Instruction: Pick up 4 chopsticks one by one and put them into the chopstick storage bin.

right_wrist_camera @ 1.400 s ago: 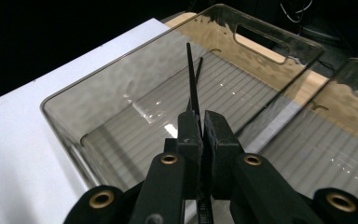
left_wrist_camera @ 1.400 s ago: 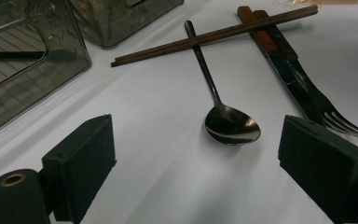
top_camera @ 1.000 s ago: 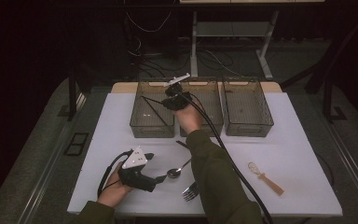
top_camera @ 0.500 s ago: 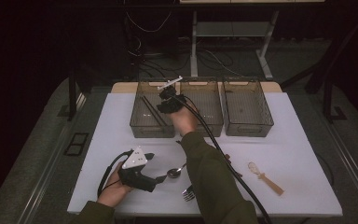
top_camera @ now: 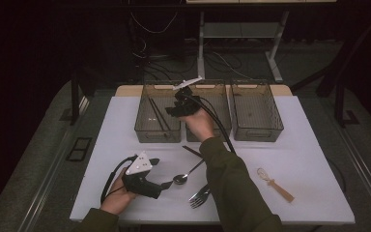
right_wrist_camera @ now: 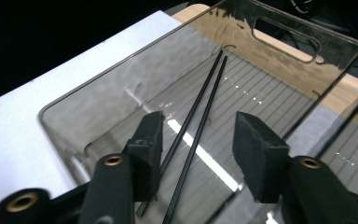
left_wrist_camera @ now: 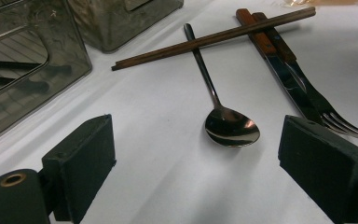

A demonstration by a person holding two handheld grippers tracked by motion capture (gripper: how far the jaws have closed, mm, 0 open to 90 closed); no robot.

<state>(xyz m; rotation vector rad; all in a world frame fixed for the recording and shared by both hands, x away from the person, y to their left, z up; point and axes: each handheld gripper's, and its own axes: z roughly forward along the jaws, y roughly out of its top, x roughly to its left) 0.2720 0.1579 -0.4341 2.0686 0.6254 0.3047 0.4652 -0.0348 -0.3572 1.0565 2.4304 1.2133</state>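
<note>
The white table [top_camera: 294, 154] carries three clear bins [top_camera: 157, 113], a spoon [top_camera: 187, 173], forks [top_camera: 200, 195], brown chopsticks [left_wrist_camera: 214, 39] and a wooden scoop [top_camera: 275, 184].

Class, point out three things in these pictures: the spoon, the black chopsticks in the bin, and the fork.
spoon [left_wrist_camera: 231, 129], left gripper view, on its bowl.
black chopsticks [right_wrist_camera: 200, 114], right gripper view, midway along the pair.
fork [top_camera: 199, 195], high view, on its tines.
</note>
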